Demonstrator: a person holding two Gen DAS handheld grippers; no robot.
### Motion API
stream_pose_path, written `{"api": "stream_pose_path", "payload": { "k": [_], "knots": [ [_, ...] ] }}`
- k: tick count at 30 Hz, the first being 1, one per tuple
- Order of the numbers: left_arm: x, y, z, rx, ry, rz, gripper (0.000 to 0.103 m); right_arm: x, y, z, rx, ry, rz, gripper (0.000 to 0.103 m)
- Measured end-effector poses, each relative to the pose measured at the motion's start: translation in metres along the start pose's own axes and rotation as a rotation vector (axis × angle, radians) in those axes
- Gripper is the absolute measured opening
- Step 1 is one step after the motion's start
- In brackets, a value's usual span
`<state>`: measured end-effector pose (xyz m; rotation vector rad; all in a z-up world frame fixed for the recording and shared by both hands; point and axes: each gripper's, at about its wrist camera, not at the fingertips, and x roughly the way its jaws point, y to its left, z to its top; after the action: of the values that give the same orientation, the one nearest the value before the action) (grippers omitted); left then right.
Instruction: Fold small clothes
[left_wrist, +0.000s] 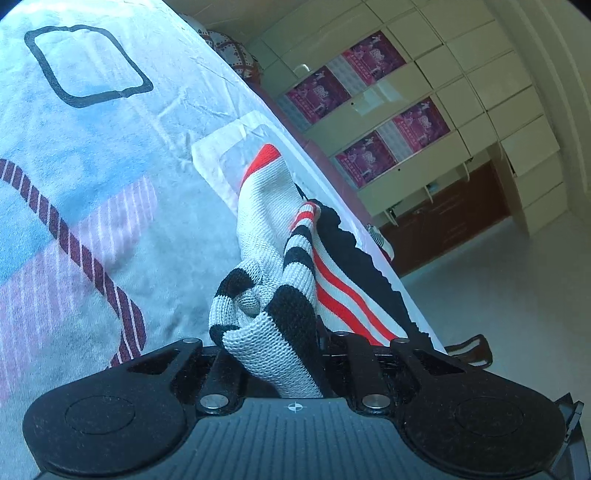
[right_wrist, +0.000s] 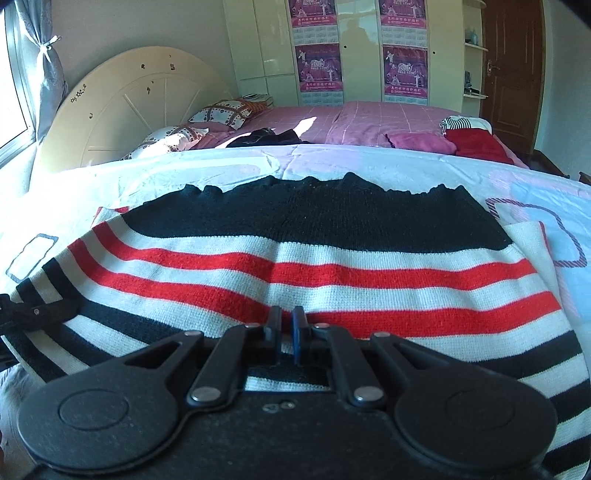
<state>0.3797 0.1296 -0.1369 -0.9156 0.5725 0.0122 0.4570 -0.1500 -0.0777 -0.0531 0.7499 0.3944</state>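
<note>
The sweater (right_wrist: 295, 266) lies spread on the bed (right_wrist: 406, 162); the left gripper (left_wrist: 280, 354) clamps a bunched edge, ready for folding (probably), while the right gripper (right_wrist: 287, 325) pinches its near hem

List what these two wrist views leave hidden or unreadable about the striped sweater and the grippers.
- Left gripper pads: left wrist view, buried under bunched knit of the striped sweater.
- Sweater's near hem: right wrist view, covered by the right gripper body.
- Sweater's full shape and sleeves: right wrist view, run off the side edges.
- Poster text: right wrist view, too small to read.
- Dark clothes on the far bed: too small to identify.
</note>
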Motion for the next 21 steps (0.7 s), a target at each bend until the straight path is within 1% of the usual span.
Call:
{"api": "stream_pose_path", "payload": {
  "k": [3, 5, 9, 12, 14, 16, 19, 20, 21],
  "knots": [
    [-0.003, -0.004, 0.003, 0.012, -0.003, -0.014, 0.015, -0.001, 0.004, -0.002, -0.038, -0.012, -0.016, 0.006],
    [-0.007, -0.013, 0.005, 0.041, -0.018, -0.027, 0.015, 0.000, 0.007, -0.004, -0.075, -0.020, -0.023, 0.006],
    [-0.016, -0.041, 0.013, 0.096, -0.046, -0.070, 0.015, -0.001, 0.009, -0.007, -0.130, -0.040, -0.025, 0.006],
    [-0.021, -0.063, 0.018, 0.136, -0.049, -0.083, 0.015, 0.000, 0.008, -0.008, -0.150, -0.045, -0.013, 0.006],
    [-0.024, -0.079, 0.018, 0.180, -0.051, -0.082, 0.014, 0.000, 0.010, -0.009, -0.179, -0.051, -0.014, 0.006],
    [-0.028, -0.097, 0.018, 0.229, -0.042, -0.096, 0.014, 0.000, 0.012, -0.011, -0.211, -0.067, -0.018, 0.006],
    [-0.031, -0.131, 0.016, 0.324, -0.027, -0.110, 0.014, -0.002, 0.005, -0.010, -0.179, -0.072, 0.017, 0.006],
    [-0.032, -0.142, 0.015, 0.359, -0.023, -0.110, 0.014, -0.004, -0.002, -0.008, -0.141, -0.071, 0.041, 0.006],
    [-0.031, -0.154, 0.013, 0.390, -0.018, -0.111, 0.014, -0.011, -0.013, -0.005, -0.075, -0.084, 0.068, 0.007]
  ]
}}
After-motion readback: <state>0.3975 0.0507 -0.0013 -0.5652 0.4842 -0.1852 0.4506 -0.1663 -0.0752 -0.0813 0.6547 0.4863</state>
